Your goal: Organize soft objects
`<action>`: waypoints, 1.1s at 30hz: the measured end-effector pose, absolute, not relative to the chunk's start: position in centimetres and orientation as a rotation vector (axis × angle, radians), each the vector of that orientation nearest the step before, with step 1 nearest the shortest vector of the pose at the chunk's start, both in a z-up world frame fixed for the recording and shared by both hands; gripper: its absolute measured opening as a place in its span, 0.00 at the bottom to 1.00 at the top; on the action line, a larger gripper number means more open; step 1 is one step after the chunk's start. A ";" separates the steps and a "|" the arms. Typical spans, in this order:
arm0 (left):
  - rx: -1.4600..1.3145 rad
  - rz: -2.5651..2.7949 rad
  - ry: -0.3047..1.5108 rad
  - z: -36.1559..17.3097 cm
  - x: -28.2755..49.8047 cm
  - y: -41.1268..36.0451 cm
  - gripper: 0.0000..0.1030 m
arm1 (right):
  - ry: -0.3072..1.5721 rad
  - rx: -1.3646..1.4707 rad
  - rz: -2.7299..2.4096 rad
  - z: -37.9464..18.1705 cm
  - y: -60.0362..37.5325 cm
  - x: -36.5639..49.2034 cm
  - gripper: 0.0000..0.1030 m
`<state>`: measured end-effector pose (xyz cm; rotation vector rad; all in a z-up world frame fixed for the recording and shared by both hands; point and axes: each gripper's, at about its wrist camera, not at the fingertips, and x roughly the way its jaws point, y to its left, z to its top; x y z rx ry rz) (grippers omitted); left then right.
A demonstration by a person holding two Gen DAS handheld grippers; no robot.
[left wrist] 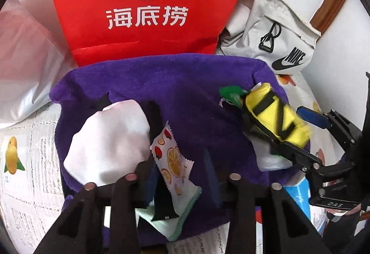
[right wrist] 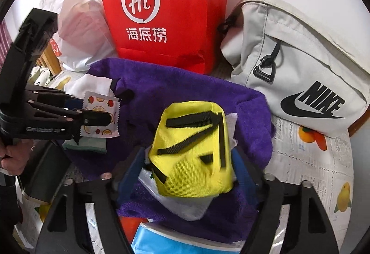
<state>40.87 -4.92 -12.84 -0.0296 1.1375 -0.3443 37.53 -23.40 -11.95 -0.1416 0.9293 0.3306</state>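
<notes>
Two claws – left (left wrist: 182, 184) grips fruit-print cloth (left wrist: 172, 159), right (right wrist: 187, 175) yellow pouch (right wrist: 194, 150)

Looks like someone's home: a tabletop (right wrist: 307, 156) under a fruit-print cloth, a red Haidilao paper bag (right wrist: 166, 13) and a Nike pouch (right wrist: 298, 64) at the far wall, plus plastic shopping bags (right wrist: 76, 22) far left.

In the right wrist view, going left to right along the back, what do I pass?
White plastic bag → red paper bag → grey Nike bag.
</notes>
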 end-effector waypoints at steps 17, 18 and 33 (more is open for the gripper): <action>0.030 -0.242 1.023 -7.4 32.5 -2.8 0.65 | 0.837 -0.099 0.252 -6.6 -23.5 30.6 0.81; 0.031 -0.238 1.016 -7.1 32.0 -2.8 0.65 | 0.825 -0.098 0.247 -6.1 -23.4 29.8 0.81; -0.029 -0.126 0.843 -0.3 18.8 -1.3 0.80 | 0.768 -0.005 0.221 -0.4 -22.7 18.2 0.83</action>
